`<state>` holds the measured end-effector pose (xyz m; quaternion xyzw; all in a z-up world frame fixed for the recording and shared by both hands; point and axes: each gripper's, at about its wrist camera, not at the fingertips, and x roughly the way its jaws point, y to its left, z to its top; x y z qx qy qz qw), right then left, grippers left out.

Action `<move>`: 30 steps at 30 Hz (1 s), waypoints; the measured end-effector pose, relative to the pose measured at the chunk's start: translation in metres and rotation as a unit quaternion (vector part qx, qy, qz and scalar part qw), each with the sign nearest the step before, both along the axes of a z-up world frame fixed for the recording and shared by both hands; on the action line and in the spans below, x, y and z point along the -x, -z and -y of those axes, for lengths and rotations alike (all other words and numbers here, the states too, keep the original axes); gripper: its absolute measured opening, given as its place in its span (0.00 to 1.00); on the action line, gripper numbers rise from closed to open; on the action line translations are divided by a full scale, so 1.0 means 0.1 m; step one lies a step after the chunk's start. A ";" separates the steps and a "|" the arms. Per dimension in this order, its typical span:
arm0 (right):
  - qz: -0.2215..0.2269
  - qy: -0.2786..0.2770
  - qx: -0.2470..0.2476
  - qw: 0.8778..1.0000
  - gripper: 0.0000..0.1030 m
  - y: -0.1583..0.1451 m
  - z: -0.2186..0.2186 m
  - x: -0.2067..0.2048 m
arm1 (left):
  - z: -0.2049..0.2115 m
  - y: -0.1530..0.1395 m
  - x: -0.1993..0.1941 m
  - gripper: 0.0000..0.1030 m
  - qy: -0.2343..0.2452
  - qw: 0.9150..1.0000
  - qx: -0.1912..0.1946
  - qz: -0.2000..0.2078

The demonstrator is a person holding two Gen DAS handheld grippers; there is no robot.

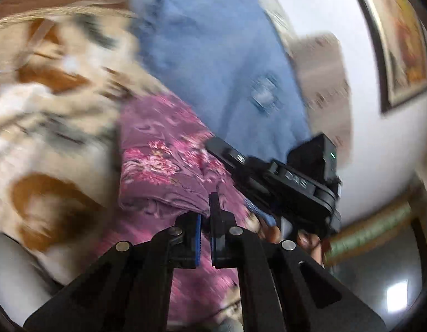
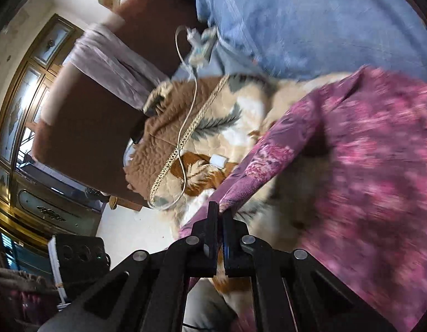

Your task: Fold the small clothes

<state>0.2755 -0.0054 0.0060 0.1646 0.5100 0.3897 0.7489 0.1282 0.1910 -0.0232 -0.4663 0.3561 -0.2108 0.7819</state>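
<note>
Purple floral garment [image 2: 365, 166] hangs over the patterned bedspread [image 2: 213, 127], both grippers, left [image 1: 205, 218] and right [image 2: 219, 215], pinched on its edge; we judge the lift step in hand, next laying it flat for folding.

A pink floral garment [image 2: 365, 166] fills the near right. To its left, a white cable [image 2: 183, 127] crosses the patterned blanket [image 2: 227, 127]; a brown armchair [image 2: 83, 127] blocks the far left.
</note>
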 end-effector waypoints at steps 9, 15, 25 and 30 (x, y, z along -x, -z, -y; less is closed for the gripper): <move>-0.003 0.100 0.015 0.995 0.02 0.31 1.65 0.53 | 1.58 0.33 0.03 0.03 0.169 0.984 -0.052 -0.029; -0.071 0.145 0.031 0.986 0.07 1.39 2.23 0.40 | 2.07 0.86 0.05 0.09 0.238 0.955 -0.146 -0.103; 0.003 0.158 0.013 0.987 0.62 0.79 2.26 0.60 | 0.94 0.13 -0.39 0.65 0.083 0.982 -0.161 -0.047; 0.031 0.117 0.011 0.993 0.63 0.36 1.87 0.22 | 0.43 0.39 -1.36 0.65 0.007 0.990 -0.094 -0.107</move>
